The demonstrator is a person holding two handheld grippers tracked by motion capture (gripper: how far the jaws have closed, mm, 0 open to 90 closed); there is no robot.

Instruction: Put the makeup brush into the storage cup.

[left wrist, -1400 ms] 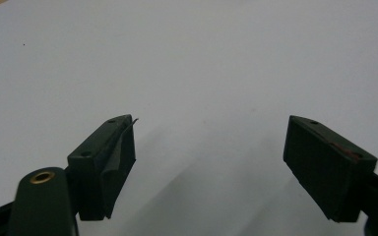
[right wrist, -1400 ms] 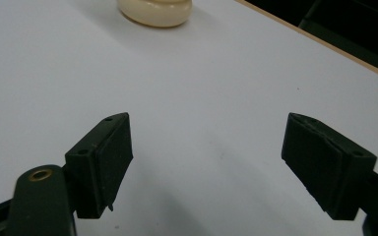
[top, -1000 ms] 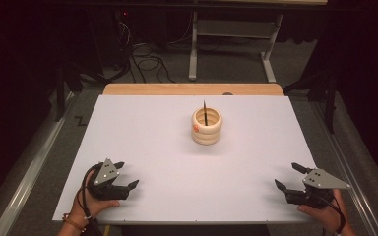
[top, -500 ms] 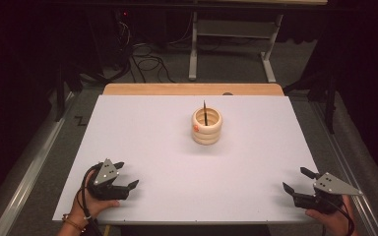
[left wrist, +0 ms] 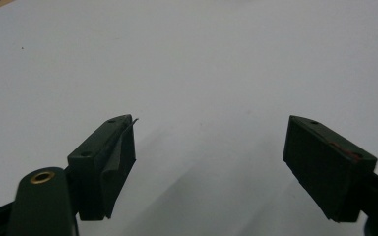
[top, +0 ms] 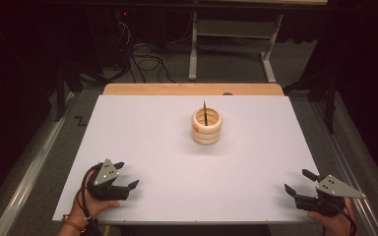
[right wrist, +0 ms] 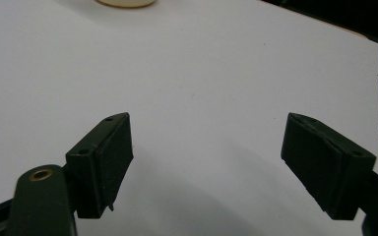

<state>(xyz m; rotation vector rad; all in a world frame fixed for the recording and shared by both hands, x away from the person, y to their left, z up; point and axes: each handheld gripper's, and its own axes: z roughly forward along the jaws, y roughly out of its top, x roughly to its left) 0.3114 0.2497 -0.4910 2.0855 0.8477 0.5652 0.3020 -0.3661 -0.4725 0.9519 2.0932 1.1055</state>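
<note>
A stack of pale wooden rings (top: 206, 126) stands on a thin dark peg (top: 204, 112) a little behind the middle of the white table top (top: 177, 162). Its lowest ring (right wrist: 125, 2) peeks in at the top edge of the right gripper view. My left gripper (top: 126, 175) rests open near the front left corner, held by a hand. At the front right edge my right gripper (top: 300, 181) is open too. Nothing lies between either pair of jaws; the gap of the left gripper (left wrist: 209, 147) and of the right gripper (right wrist: 206, 147) shows bare white surface.
A wooden strip (top: 192, 89) runs along the table's far edge. Behind it stand a metal frame (top: 231, 39) and loose cables (top: 147, 59) on the floor. A metal rail (top: 29, 172) lies on the floor at the left.
My right gripper has drawn back toward the front right edge of the table and sits farther right. The left gripper and the ring stack have stayed put.
</note>
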